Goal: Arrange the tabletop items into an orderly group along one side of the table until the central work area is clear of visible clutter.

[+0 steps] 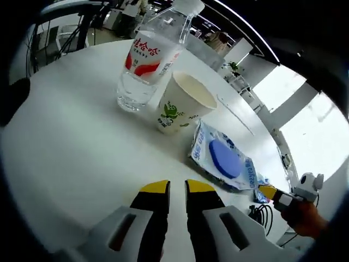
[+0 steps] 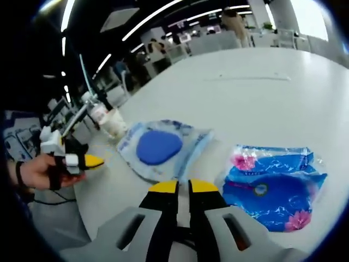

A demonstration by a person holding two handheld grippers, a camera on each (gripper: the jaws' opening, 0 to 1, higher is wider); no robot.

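1. White table (image 1: 71, 142): round-edged, mostly bare in the middle. Office desks, chairs and ceiling strip lights behind it, too blurred for detail.
2. Water bottle (image 1: 150, 57): clear plastic, red-and-white label, upright, well in from the table edge; its cap is cut off at the top of the left gripper view. In the right gripper view it's small and blurred near the far left edge of the table.
3. Paper cup (image 1: 182, 103): white with a green leaf print, just beside the bottle, maybe touching; can't tell. Looks tilted, possibly lens distortion. Inside not visible.
4. Wipes pack (image 2: 161, 147): pale blue pouch with a dark blue oval patch, lying flat between the cup and the near table edge.
5. Tissue pack (image 2: 275, 188): bright blue wrapper with pink flowers, flat, just beside the wipes pack, not touching it. Print too small to read.
6. Left gripper (image 1: 177, 188): yellow-tipped jaws nearly pressed together with a slim gap, nothing between them, above bare table near the wipes pack. A hand holds it off the table edge in the right gripper view.
7. Right gripper (image 2: 177, 188): jaws nearly together, pinching nothing, over the table edge between the two packs.
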